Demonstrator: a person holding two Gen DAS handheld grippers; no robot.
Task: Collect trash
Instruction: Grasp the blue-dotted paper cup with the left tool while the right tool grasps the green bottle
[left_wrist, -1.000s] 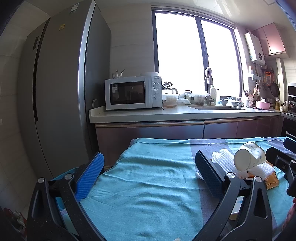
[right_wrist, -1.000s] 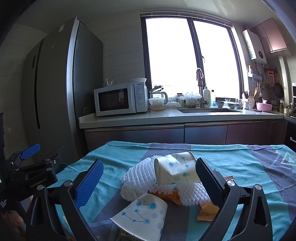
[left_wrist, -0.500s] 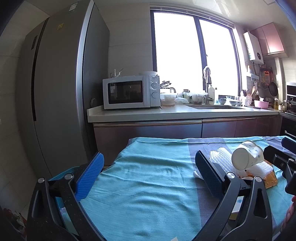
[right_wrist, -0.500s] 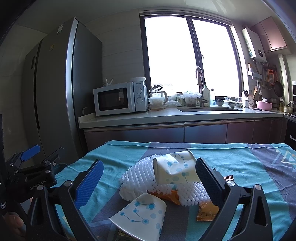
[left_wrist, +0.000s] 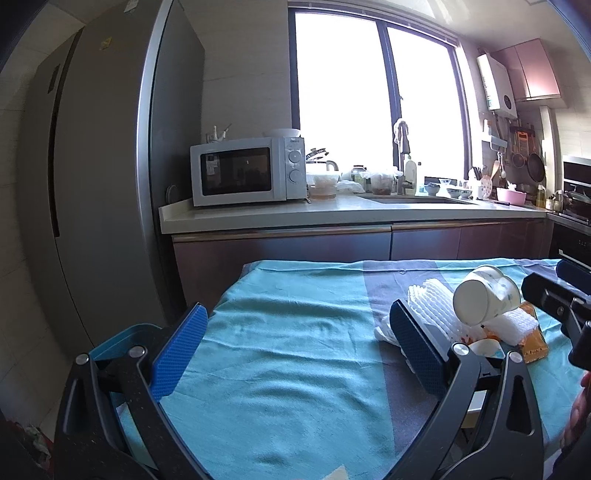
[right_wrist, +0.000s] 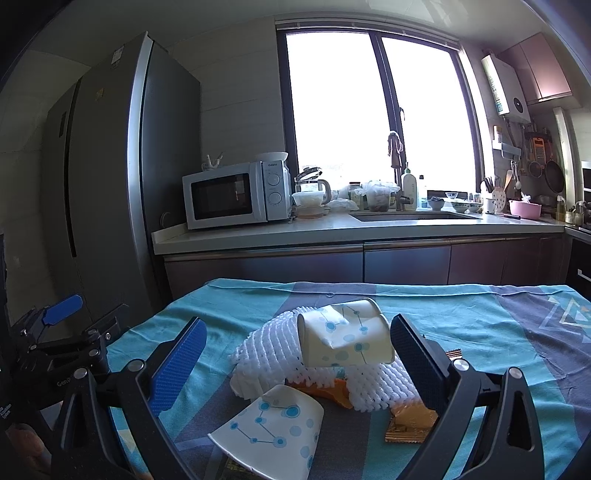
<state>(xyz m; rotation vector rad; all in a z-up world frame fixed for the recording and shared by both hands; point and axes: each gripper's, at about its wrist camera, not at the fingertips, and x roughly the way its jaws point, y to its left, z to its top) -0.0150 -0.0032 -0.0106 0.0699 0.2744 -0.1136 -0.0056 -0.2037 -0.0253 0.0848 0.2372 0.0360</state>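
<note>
A pile of trash lies on the teal tablecloth. In the right wrist view a dented dotted paper cup rests on white foam netting, with a flattened paper cup in front, an orange wrapper underneath and a gold wrapper to the right. My right gripper is open, just short of the pile, holding nothing. My left gripper is open over bare cloth. The paper cup and foam netting lie to its right.
A blue bin sits low beside the table's left edge. Beyond the table stand a kitchen counter with a microwave and a sink, and a tall grey fridge. A hand shows at the lower right corner.
The left wrist view has drifted slightly, so the pile sits a little further left and higher in it. The right gripper and the trash have barely moved.
</note>
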